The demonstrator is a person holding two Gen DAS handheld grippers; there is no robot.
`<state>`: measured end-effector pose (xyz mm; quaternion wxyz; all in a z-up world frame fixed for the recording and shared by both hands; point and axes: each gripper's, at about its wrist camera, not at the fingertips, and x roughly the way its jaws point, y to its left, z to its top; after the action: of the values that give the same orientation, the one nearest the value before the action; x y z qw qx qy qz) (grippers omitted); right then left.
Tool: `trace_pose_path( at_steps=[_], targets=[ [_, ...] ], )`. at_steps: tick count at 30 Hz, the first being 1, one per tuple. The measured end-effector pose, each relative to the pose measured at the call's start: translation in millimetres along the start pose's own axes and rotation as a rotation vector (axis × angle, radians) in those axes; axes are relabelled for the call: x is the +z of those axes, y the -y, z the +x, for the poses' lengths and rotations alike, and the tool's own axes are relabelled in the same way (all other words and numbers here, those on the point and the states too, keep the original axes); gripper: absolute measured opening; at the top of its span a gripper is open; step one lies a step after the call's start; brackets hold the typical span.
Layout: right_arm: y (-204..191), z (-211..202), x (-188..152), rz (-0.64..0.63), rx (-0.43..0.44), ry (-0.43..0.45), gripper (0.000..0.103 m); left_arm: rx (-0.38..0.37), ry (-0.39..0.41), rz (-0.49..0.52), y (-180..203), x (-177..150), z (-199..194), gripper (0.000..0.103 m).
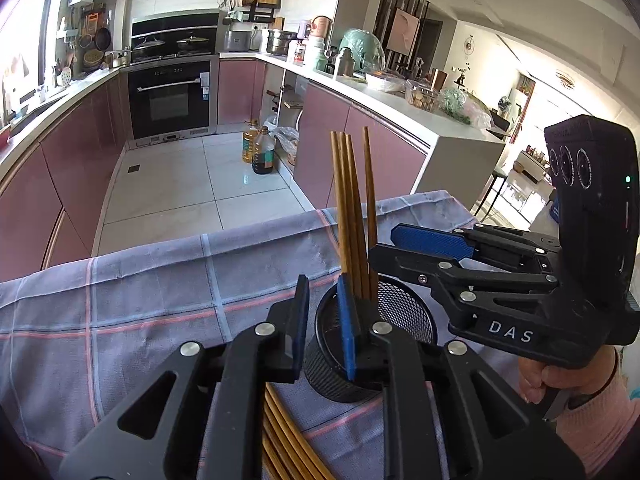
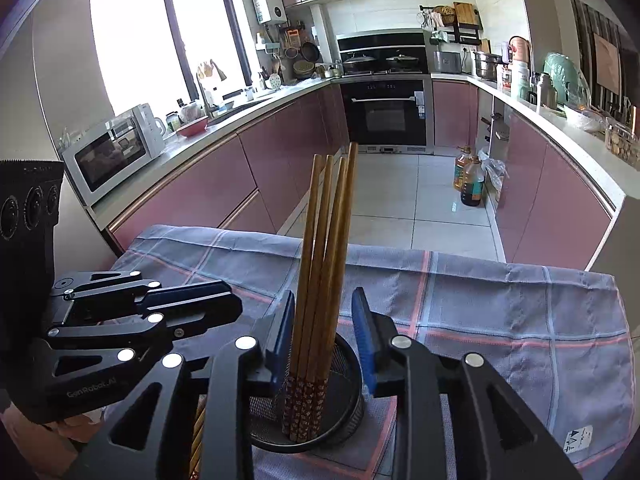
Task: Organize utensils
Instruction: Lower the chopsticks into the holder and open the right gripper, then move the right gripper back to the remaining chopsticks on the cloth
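A black mesh cup point(image 1: 404, 312) point(image 2: 348, 392) stands on a checked grey cloth point(image 1: 120, 304) point(image 2: 500, 312). Several wooden chopsticks point(image 1: 352, 216) point(image 2: 324, 264) stand upright in it, patterned ends down. My right gripper point(image 2: 326, 340) is open, its blue-padded jaws either side of the chopsticks above the cup; it also shows in the left wrist view point(image 1: 384, 244). My left gripper point(image 1: 324, 324) is open and empty at the cup's left rim; it also shows in the right wrist view point(image 2: 224, 300). More chopsticks point(image 1: 288, 444) point(image 2: 198, 428) lie flat on the cloth beneath it.
The cloth-covered table ends at a far edge point(image 1: 240, 236) over a tiled kitchen floor point(image 1: 192, 184). Pink cabinets, an oven point(image 1: 170, 96) and oil bottles point(image 1: 260, 150) lie beyond. A microwave point(image 2: 112, 148) sits on the left counter.
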<state>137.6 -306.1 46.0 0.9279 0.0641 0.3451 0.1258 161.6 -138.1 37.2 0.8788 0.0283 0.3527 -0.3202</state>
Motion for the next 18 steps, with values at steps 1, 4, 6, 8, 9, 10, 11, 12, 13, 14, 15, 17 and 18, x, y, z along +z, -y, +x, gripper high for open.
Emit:
trace_pose_path(
  at_steps=[1,4,6,8,9,10,11,12,13,14,15,17,18],
  targets=[
    [-0.4,-3.2,-1.2,0.000,-0.003,0.009,0.032,0.010,0.021,-0.001,-1.2,-2.8,-7.1,0.022],
    [-6.1,-19.6,-7.3,-0.018,0.003,0.048,0.036,0.028,0.074,-0.006,-6.6,-16.3,-32.5,0.030],
    [-14.9,-35.4,-13.8,-0.041,0.029,0.080,0.038,0.048,0.106,0.002,-9.0,-28.9,-50.0,0.035],
    [-26.7,-49.9,-23.0,-0.075,0.063,0.103,0.045,0.069,0.125,0.009,-13.7,-43.5,-65.0,0.040],
    [-33.5,-55.3,-28.9,-0.096,0.082,0.108,0.048,0.073,0.124,0.007,-17.0,-51.3,-69.7,0.040],
    [-40.2,-59.7,-35.3,-0.114,0.102,0.112,0.055,0.082,0.117,0.003,-20.4,-59.9,-72.5,0.040],
    [-47.0,-61.5,-43.3,-0.130,0.125,0.106,0.059,0.088,0.102,-0.001,-23.6,-68.9,-73.4,0.040],
    [-52.7,-60.2,-51.2,-0.138,0.146,0.091,0.059,0.090,0.080,-0.003,-26.8,-78.2,-72.1,0.040],
    [-58.2,-56.8,-59.3,-0.143,0.163,0.070,0.059,0.099,0.056,-0.005,-28.9,-87.7,-69.2,0.040],
    [-63.7,-51.2,-68.4,-0.149,0.170,0.044,0.059,0.110,0.030,-0.006,-31.7,-97.6,-65.0,0.040],
    [-68.8,-44.5,-77.2,-0.157,0.168,0.016,0.059,0.108,0.003,-0.007,-33.6,-106.8,-61.2,0.040],
    [-74.2,-30.5,-91.2,-0.152,0.169,-0.037,0.059,0.115,-0.041,-0.022,-38.0,-124.1,-53.9,0.041],
    [-75.1,-23.9,-97.6,-0.139,0.172,-0.061,0.059,0.118,-0.058,-0.027,-39.8,-131.7,-50.2,0.040]
  ],
)
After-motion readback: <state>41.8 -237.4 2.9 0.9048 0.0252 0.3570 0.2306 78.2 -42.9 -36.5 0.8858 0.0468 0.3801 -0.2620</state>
